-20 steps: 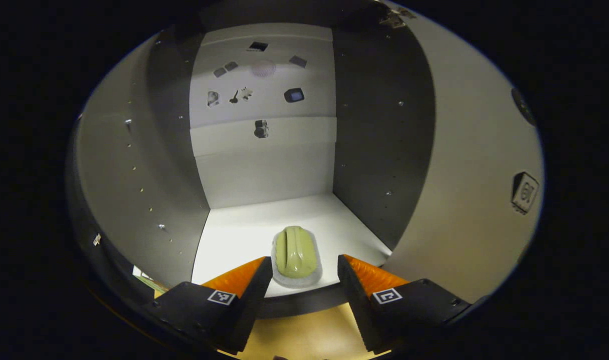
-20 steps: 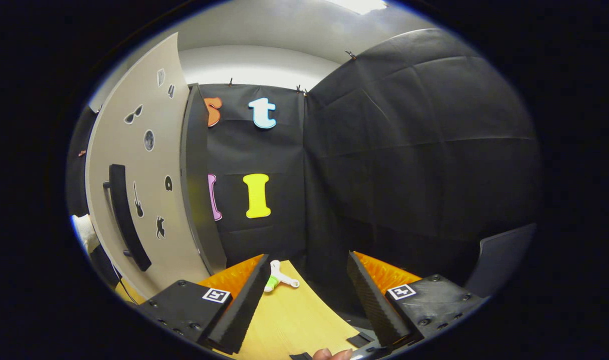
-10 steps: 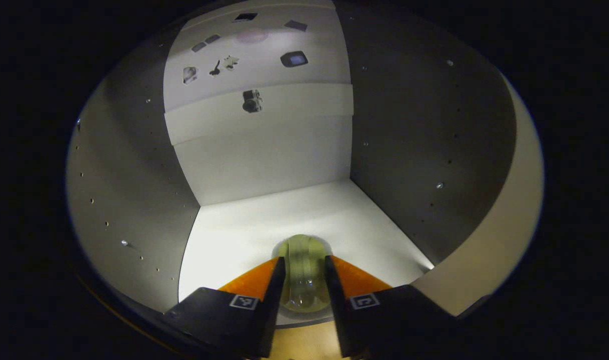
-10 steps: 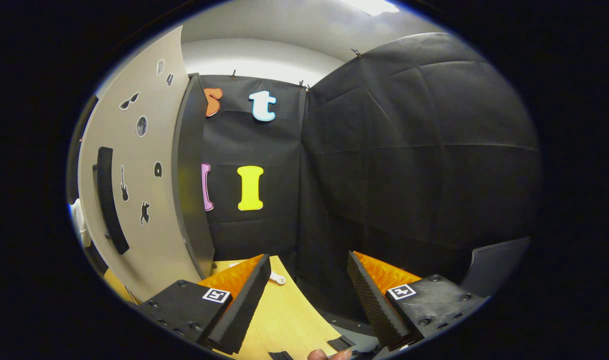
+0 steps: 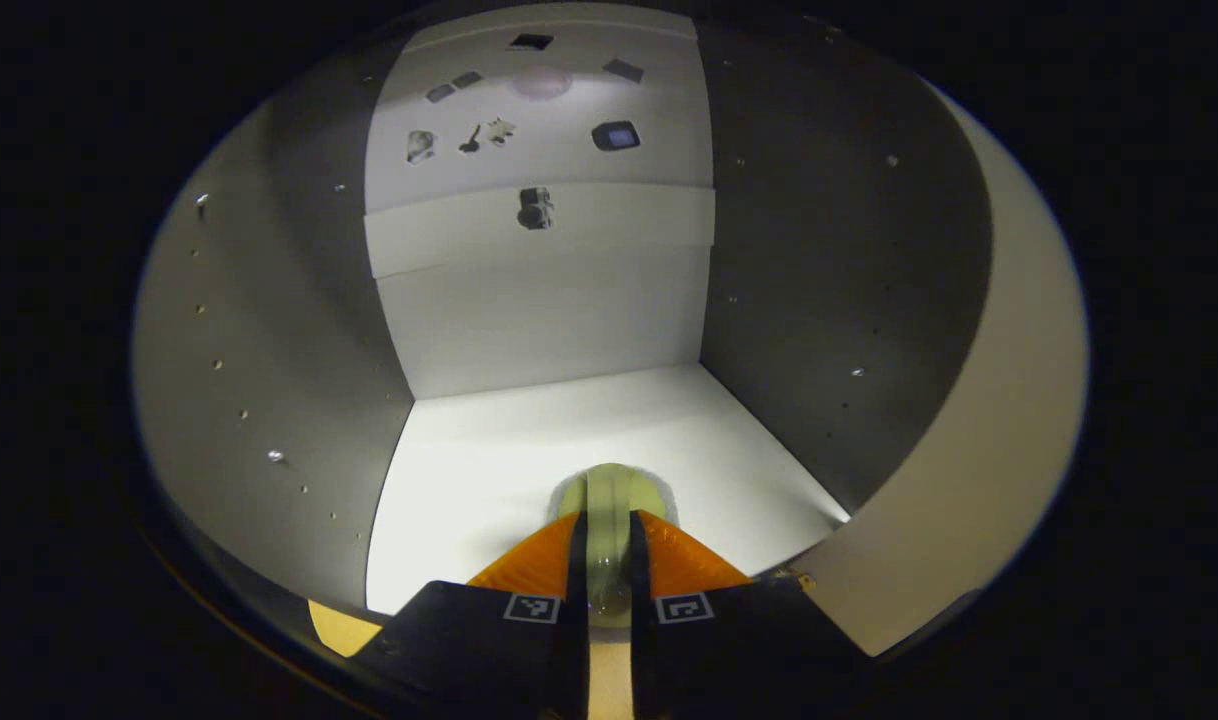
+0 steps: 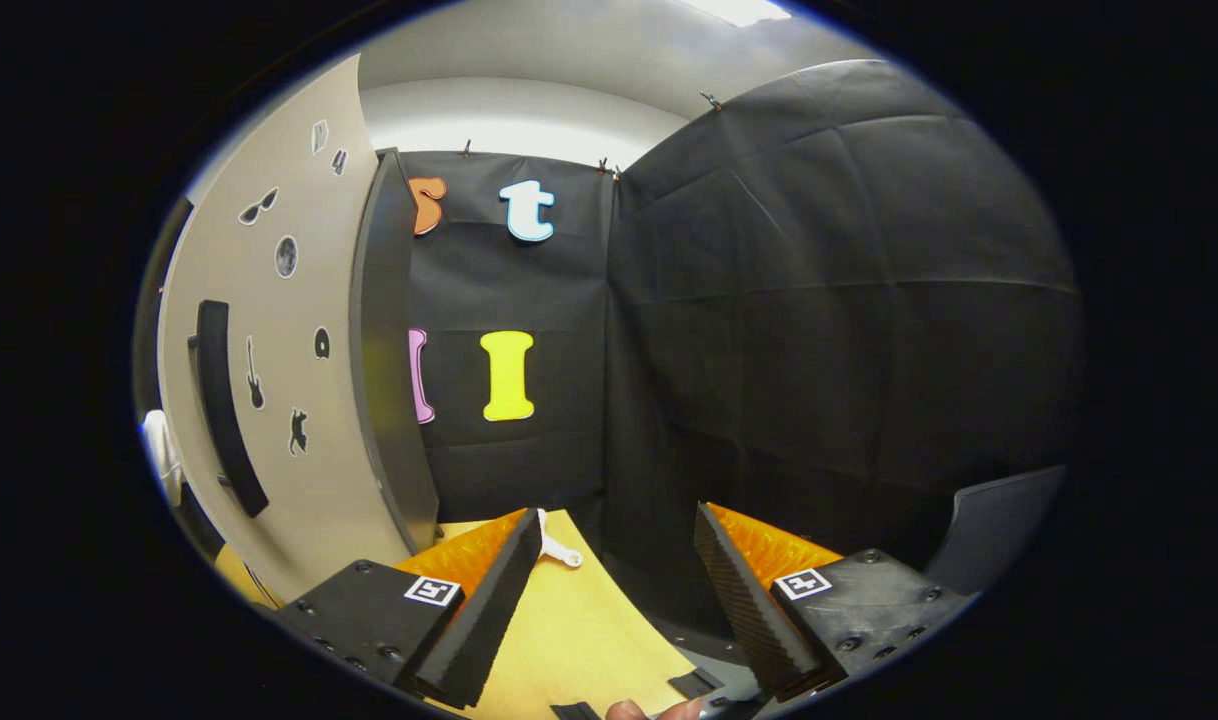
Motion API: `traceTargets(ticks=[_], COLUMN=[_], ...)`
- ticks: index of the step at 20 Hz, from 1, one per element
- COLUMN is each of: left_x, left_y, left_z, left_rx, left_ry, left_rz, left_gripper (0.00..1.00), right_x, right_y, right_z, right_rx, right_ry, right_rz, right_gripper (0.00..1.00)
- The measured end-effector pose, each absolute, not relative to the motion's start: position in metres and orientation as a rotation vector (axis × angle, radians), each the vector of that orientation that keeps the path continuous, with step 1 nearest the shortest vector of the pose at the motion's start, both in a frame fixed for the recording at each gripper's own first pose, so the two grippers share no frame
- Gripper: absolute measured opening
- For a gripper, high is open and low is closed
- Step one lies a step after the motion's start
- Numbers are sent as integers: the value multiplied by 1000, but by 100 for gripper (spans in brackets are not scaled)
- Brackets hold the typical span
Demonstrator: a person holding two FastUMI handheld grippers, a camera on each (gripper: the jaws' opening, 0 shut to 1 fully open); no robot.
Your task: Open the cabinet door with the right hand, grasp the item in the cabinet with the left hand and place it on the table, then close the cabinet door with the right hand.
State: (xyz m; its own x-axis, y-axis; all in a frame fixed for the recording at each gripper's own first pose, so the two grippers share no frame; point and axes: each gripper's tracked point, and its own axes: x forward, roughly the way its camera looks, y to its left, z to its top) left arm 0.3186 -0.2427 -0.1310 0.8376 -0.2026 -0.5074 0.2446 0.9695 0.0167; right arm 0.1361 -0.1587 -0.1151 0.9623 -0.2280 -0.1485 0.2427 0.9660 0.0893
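1. Left gripper view: we're inside the cabinet [image 5: 269, 330], and the left gripper [image 5: 609, 570] has its two fingers pressed tight on a pale green item [image 5: 609, 490] at the front edge of the white cabinet floor [image 5: 529, 440].
2. The item sits squeezed in the narrow gap, its rounded far end poking out beyond the fingertips; whether it rests on the floor or is lifted, I cannot tell.
3. Small stickers [image 5: 534, 208] dot the back wall.
4. Right gripper view: the right gripper [image 6: 609, 560] hangs over the wooden table [image 6: 559, 620], jaws spread wide, nothing between them.
5. The cabinet door [image 6: 279, 330] stands swung open at the left, its dark handle [image 6: 224, 405] well apart from that gripper.
6. A small white tool [image 6: 559, 545] lies on the table just past the left finger.
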Motion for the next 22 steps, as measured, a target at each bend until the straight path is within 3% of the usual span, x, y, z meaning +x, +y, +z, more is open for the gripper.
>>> traceTargets(ticks=[11, 22], left_x=[184, 84], left_y=[-200, -180], left_z=[-133, -256], left_rx=[77, 58], left_ry=[428, 467], left_rz=[-242, -206], left_gripper=[20, 20], right_x=[135, 134], right_y=[-101, -76], right_z=[-95, -74], right_rx=[101, 83], right_ry=[101, 65], right_rz=[-173, -147], right_gripper=[98, 98])
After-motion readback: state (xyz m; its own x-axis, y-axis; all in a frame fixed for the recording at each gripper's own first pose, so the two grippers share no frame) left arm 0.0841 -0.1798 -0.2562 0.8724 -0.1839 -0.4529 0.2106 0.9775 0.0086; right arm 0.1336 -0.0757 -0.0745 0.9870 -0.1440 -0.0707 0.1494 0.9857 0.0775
